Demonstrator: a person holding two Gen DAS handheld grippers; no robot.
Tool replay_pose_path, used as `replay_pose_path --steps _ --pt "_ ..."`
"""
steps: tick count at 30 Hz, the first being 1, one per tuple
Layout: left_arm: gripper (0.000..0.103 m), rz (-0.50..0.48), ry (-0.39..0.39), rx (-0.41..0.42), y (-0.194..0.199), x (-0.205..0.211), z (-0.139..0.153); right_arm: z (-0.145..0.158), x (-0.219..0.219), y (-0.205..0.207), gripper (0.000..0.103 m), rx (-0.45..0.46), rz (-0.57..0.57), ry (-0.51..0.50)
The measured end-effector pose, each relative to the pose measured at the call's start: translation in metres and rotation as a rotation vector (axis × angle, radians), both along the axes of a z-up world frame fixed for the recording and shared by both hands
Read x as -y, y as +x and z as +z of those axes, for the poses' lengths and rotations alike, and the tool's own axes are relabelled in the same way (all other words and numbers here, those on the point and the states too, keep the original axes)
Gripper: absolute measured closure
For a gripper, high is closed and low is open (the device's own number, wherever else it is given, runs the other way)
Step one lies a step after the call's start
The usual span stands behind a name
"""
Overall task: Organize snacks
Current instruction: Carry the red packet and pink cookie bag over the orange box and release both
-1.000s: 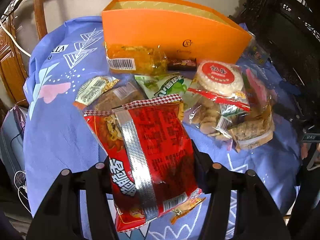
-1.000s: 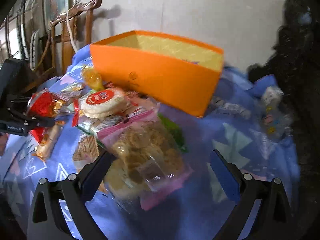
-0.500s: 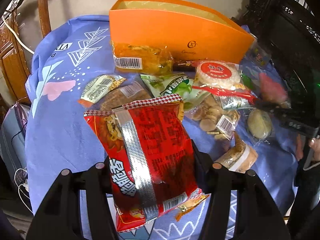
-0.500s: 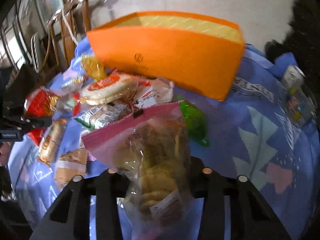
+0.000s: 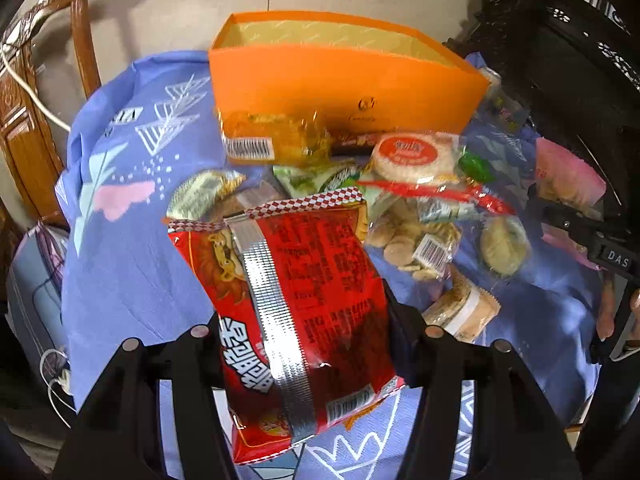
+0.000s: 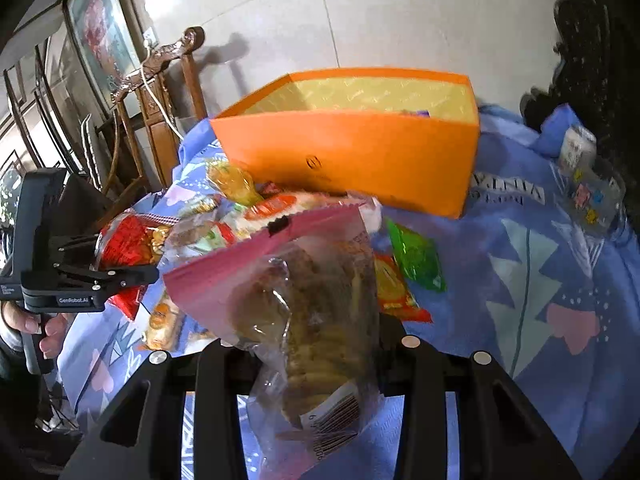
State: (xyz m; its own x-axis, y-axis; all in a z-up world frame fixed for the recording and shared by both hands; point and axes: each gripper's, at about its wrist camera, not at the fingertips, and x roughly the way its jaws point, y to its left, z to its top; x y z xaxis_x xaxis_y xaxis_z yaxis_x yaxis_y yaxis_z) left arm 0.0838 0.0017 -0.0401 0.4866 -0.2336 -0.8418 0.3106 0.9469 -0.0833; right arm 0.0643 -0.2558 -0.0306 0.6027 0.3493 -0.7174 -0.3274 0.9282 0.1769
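Note:
My left gripper [image 5: 308, 332] is shut on a red noodle packet [image 5: 292, 296] and holds it above the blue cloth, in front of the open orange box [image 5: 340, 92]. My right gripper [image 6: 308, 344] is shut on a pink-topped clear cookie bag [image 6: 304, 312], lifted above the cloth, with the orange box [image 6: 360, 160] beyond it. The cookie bag also shows at the right edge of the left wrist view [image 5: 568, 176]. The left gripper and its red packet show at the left of the right wrist view [image 6: 120, 256]. Several loose snack packs [image 5: 408, 200] lie before the box.
A blue patterned cloth [image 5: 132, 272] covers the table. A wooden chair [image 5: 36, 120] stands at the left and dark carved furniture [image 5: 572, 60] at the right. A green packet [image 6: 416, 256] and a clear pack [image 6: 588, 196] lie on the cloth at the right.
The right gripper has closed on the cookie bag and lifted it off the pile. The left gripper with the red packet has moved closer to the orange box.

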Motion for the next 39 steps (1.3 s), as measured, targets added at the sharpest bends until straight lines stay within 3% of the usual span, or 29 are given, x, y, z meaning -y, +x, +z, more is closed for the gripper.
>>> replay_pose_path --steps 8,15,18,22,25,26,27,28,30,39 --pt "0.047 -0.044 0.014 0.088 0.03 0.019 0.059 0.06 -0.012 0.025 0.064 0.095 0.01 0.008" --pt "0.047 -0.017 -0.028 0.14 0.122 0.049 0.11 0.094 -0.005 0.095 0.064 0.143 -0.083 0.073" --pt "0.047 0.019 -0.031 0.136 0.168 0.06 0.11 0.091 0.002 0.142 0.064 0.134 -0.148 0.092" --pt "0.047 0.061 -0.034 0.089 0.22 0.072 0.087 0.069 0.004 0.192 0.063 0.095 -0.214 0.091" --pt "0.045 0.099 -0.047 0.043 0.245 0.074 0.063 0.046 0.011 0.223 0.053 0.044 -0.283 0.084" --pt "0.033 0.12 -0.06 0.029 0.25 0.073 0.056 0.039 0.012 0.228 0.04 0.022 -0.306 0.073" --pt "0.015 0.156 -0.066 0.015 0.254 0.07 0.049 0.036 0.012 0.23 0.033 0.016 -0.333 0.054" --pt "0.01 0.181 -0.062 0.018 0.253 0.07 0.046 0.036 0.012 0.228 0.031 0.03 -0.347 0.048" --pt "0.008 0.175 -0.057 0.038 0.247 0.068 0.046 0.039 0.013 0.216 0.018 0.084 -0.349 0.069" --pt "0.008 0.136 -0.035 0.038 0.195 0.05 0.06 0.045 0.011 0.163 0.007 0.098 -0.307 0.073"
